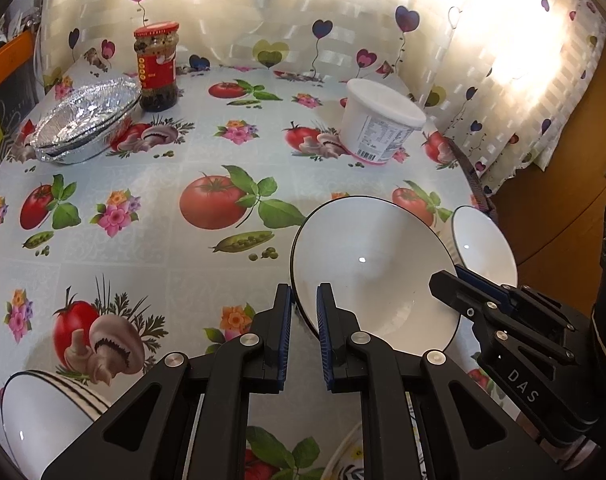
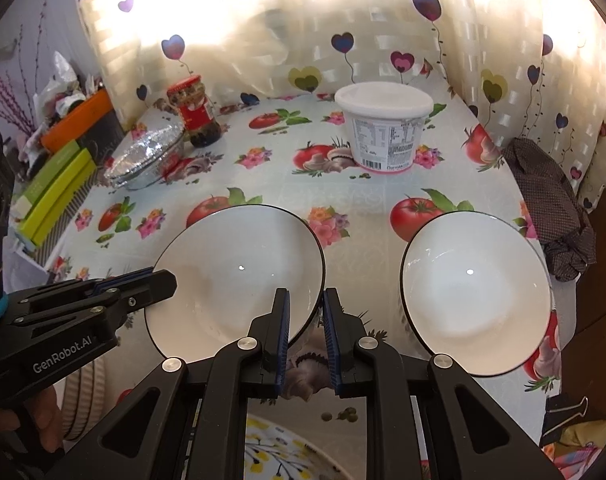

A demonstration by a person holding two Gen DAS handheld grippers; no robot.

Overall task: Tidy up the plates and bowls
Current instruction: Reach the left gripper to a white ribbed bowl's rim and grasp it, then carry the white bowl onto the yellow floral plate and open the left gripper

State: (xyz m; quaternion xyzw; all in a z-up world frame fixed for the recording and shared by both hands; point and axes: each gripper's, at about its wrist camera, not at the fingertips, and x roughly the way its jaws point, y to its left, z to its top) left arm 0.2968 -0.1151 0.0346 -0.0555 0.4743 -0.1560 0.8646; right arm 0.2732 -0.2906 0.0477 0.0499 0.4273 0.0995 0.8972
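Between both sets of nearly closed jaws I'm pinching one wide bowl [image 2: 239, 276]: left gripper [image 1: 304, 300] on its left rim, right gripper [image 2: 306, 304] on its right, w/ a second bowl [image 2: 477, 296] just beside. I'm judging an uneven lift could twist it free and knock that neighbour.

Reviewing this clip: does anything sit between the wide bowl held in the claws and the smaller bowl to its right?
Nothing visible does. Between the wide bowl and the smaller bowl lies only bare tablecloth, apart from the right claw itself, clamped on the wide bowl's rim on that side.
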